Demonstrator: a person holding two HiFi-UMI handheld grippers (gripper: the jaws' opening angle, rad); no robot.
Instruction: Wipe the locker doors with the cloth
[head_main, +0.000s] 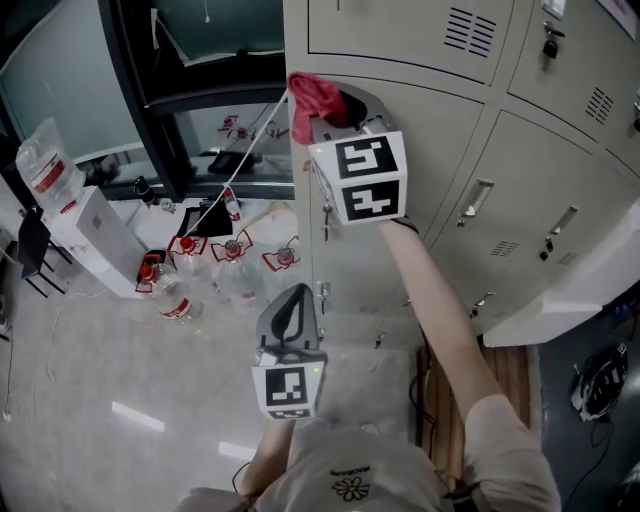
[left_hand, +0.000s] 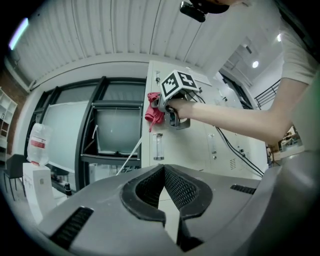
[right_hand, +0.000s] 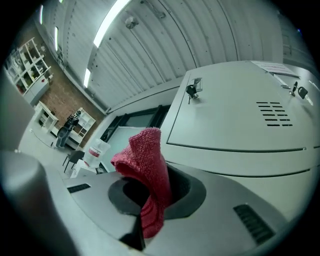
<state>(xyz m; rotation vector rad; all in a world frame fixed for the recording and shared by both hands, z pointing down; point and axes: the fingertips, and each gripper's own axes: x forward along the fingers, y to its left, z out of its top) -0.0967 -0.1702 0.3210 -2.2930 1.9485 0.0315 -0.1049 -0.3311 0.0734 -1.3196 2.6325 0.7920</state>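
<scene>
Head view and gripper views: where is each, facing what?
Head view: on head, down at lockers; left hand-held gripper, right hand-held gripper, right arm.
Left gripper view: on left one, up at lockers; own shut, empty jaws.
Right gripper view: on right one, at a door; jaws clamp cloth.
Shared: head and left views show the cloth.

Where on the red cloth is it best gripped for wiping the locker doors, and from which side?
By one bunched end, as the right gripper has it: the cloth is pinched low between the jaws, leaving a folded wad past the tips. Coming in along its length probably lets that free wad meet the locker door first.
</scene>
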